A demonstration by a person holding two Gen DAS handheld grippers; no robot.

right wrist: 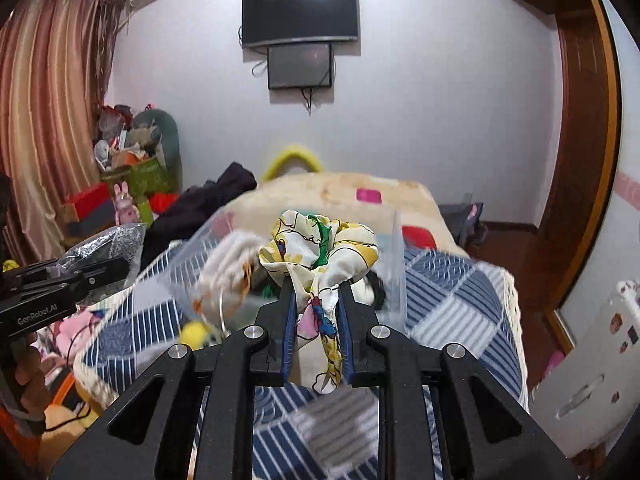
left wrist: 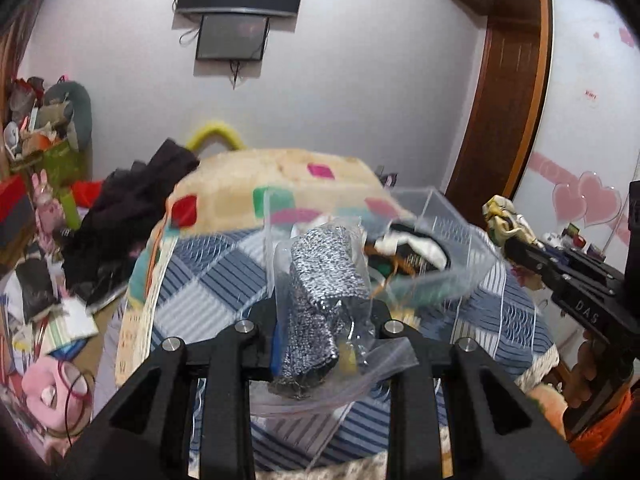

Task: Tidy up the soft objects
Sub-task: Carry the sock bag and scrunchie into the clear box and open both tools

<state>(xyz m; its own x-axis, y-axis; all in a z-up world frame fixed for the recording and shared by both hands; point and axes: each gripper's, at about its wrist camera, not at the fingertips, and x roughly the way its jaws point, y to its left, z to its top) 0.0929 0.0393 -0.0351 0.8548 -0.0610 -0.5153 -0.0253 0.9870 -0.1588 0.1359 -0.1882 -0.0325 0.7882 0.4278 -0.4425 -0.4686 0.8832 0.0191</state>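
Holding a clear bag (left wrist: 320, 308) with a grey speckled knit item inside, our left gripper (left wrist: 324, 320) is clamped on it, the bag raised just in front of the clear bin (left wrist: 452, 220). Our right gripper (right wrist: 318, 300) is clamped on a cream printed scarf (right wrist: 320, 248), bunched above the fingertips, with one end hanging down between the fingers. The scarf sits in front of the bin (right wrist: 396, 264) in the right wrist view. From the left view the right gripper (left wrist: 508, 240) is level with the bin's right side.

The bin rests on the bed (right wrist: 460, 304), on a blue and white checked cover; white and dark soft items lie inside it, blurred. A beige blanket (left wrist: 280, 176) with coloured squares lies behind the bin. Dark clothes (left wrist: 132, 216) are heaped at the blanket's left. Two screens (right wrist: 300, 16) hang on the far wall.
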